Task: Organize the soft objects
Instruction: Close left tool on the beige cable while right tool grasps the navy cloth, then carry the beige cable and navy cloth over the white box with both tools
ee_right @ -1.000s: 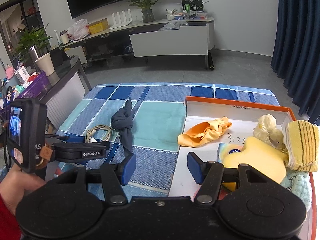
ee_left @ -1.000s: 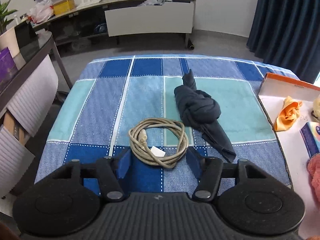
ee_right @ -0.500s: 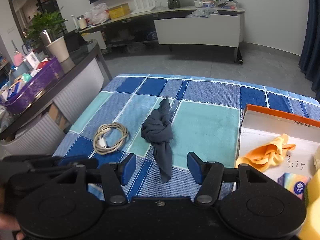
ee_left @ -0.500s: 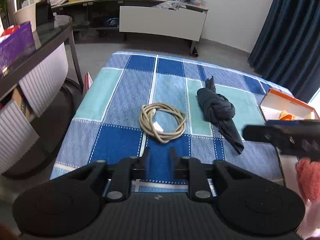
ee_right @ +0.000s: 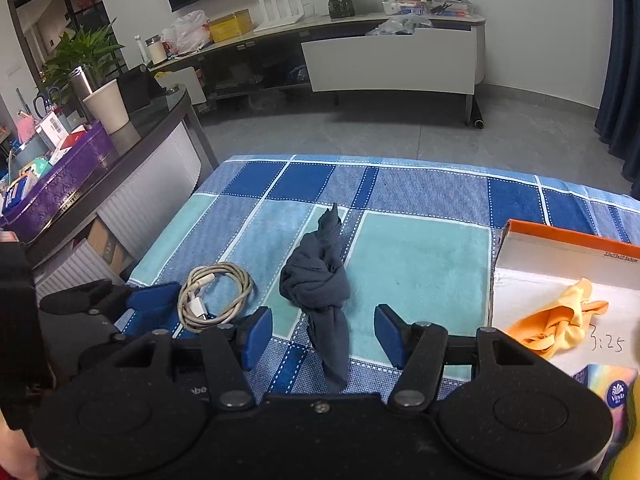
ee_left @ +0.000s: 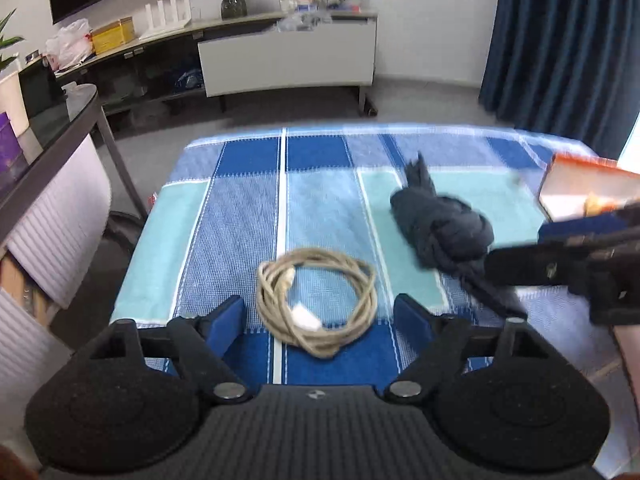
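My left gripper (ee_left: pixel 318 314) hovers over the checked blue cloth (ee_left: pixel 248 216), jaws just parted again and holding nothing, the coiled beige cable (ee_left: pixel 320 300) lying between the fingertips, untouched. My right gripper (ee_right: pixel 323 334) stands about as wide, empty, its fingertips flanking the tail of the knotted dark sock (ee_right: pixel 320 280) on the cloth. Farther right, the orange-rimmed box (ee_right: pixel 560 240) holds a knotted orange cloth (ee_right: pixel 556 320) and a tissue pack (ee_right: pixel 612 386).

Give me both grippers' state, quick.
Left gripper: open, jaws just opening, astride the coiled cable, not gripping it.
Right gripper: open, empty, over the dark cloth.
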The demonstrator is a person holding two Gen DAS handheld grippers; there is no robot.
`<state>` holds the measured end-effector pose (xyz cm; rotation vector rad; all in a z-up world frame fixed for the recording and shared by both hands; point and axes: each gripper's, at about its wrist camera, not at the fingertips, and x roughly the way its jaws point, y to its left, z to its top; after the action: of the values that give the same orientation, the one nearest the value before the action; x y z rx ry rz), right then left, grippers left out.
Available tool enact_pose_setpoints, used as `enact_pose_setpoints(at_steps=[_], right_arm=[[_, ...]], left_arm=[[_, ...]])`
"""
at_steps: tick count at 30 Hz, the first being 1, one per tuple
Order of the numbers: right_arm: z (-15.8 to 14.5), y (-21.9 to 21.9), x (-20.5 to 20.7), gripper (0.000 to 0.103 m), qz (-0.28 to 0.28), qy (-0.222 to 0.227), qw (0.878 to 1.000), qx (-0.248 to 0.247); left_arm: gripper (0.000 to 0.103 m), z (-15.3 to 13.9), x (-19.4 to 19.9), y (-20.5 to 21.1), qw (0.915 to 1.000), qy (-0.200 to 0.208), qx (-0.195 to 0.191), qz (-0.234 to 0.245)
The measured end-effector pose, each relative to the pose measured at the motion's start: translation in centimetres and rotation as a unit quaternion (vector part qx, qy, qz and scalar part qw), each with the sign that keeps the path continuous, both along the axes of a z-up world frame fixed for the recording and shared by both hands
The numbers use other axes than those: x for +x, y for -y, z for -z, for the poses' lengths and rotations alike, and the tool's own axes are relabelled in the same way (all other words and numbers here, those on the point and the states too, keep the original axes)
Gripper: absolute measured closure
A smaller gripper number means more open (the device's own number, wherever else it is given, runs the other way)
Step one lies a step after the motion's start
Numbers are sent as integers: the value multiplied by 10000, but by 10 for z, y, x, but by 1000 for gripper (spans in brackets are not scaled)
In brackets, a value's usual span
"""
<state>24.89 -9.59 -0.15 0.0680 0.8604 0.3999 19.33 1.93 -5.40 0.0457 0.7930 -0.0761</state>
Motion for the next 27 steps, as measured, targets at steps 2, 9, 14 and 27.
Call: enact_pose_setpoints(at_steps=[2,9,14,27], right_arm=[[3,-2,3,34,-26,-15,10000,-1],[14,-18,13,33,-163,-65,9998,-24],[24,-28,23,38,-191,-100,9996,-177],[-8,-13,-31,67,-184,173,9997,-52]], left_arm=[[39,-2,0,-6,9999,12,-94,-58],[40,-11,-12,-15,9990,25,-274,-348],[40,-22,-22,-22,9969,-3,-328,-720],[40,-48,-59,-16,9939,101,-441,-1009]])
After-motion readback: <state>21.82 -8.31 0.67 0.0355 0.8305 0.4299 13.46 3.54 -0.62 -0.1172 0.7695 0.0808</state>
